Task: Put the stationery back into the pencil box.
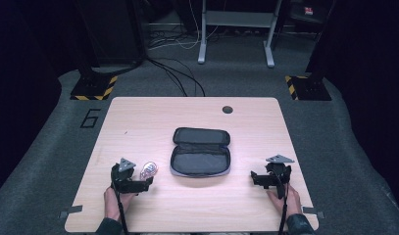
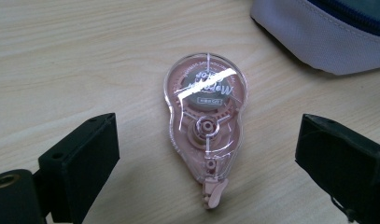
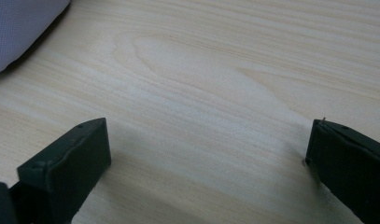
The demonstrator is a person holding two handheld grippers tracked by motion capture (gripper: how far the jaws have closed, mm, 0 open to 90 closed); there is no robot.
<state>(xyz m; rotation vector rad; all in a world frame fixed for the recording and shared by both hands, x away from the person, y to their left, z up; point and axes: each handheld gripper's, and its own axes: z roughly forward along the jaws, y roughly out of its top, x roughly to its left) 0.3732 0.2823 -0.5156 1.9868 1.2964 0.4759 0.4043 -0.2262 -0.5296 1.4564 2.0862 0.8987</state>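
A pink see-through correction tape dispenser [image 2: 205, 122] lies flat on the wooden table [image 1: 138, 122], its tip toward the camera. My left gripper [image 2: 207, 154] is open, one jaw on each side of the dispenser and neither touching it. From above, the dispenser [image 1: 149, 170] lies just right of the left gripper [image 1: 144, 182]. An open grey pencil case [image 1: 201, 152] with a blue zip lies in the middle of the table; its pale edge [image 2: 318, 37] is at the top right of the left gripper view. My right gripper [image 3: 208, 154] hangs open over bare wood at the front right [image 1: 258, 177].
A corner of the case [image 3: 19, 28] is at the top left of the right gripper view. A dark round hole [image 1: 227, 109] marks the table's far side. Beyond the table are grey carpet, cables and stand bases with yellow-black stripes [image 1: 94, 88].
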